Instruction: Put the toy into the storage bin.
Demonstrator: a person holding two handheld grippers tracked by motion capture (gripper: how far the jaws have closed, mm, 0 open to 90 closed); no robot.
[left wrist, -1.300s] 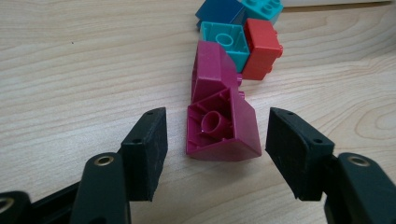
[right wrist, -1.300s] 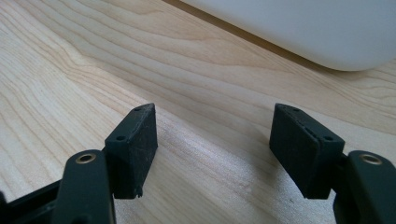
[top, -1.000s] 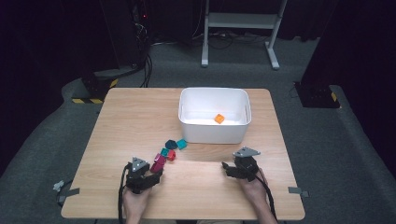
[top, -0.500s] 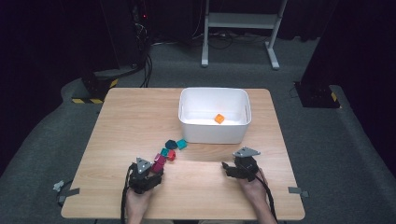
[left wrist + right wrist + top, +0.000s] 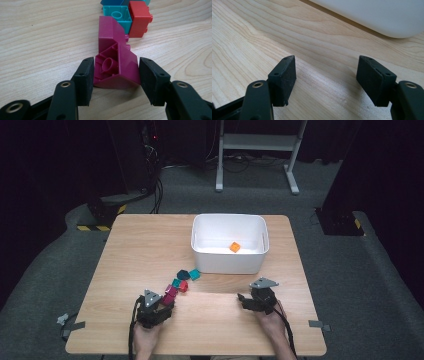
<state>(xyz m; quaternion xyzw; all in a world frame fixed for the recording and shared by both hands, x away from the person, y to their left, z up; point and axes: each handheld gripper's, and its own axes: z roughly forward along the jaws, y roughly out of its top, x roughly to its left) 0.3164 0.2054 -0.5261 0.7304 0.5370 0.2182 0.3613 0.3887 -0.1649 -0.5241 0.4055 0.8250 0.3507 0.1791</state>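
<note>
A magenta sloped brick (image 5: 117, 70) lies on its side on the wooden table (image 5: 140, 250), between the pads of my left gripper (image 5: 116, 65). Its jaws have just been closing, and both pads now touch the brick's sides. In the high view this brick (image 5: 170, 294) sits at the tip of the left gripper (image 5: 162, 304), near the table's front left. A second magenta piece (image 5: 108, 31) lies right behind it. My right gripper (image 5: 325, 72) stands open over bare wood, at the front right (image 5: 246, 301) in the high view.
Behind the magenta brick lie a teal brick (image 5: 117, 15) and a red brick (image 5: 140, 21), with more teal bricks (image 5: 189, 274) beyond. A white bin (image 5: 227, 262) holding an orange brick (image 5: 234, 247) stands mid-table; its wall (image 5: 374, 15) is just ahead of the right gripper.
The left gripper's jaws have drawn in around the magenta brick. Both hands stay where they were.
</note>
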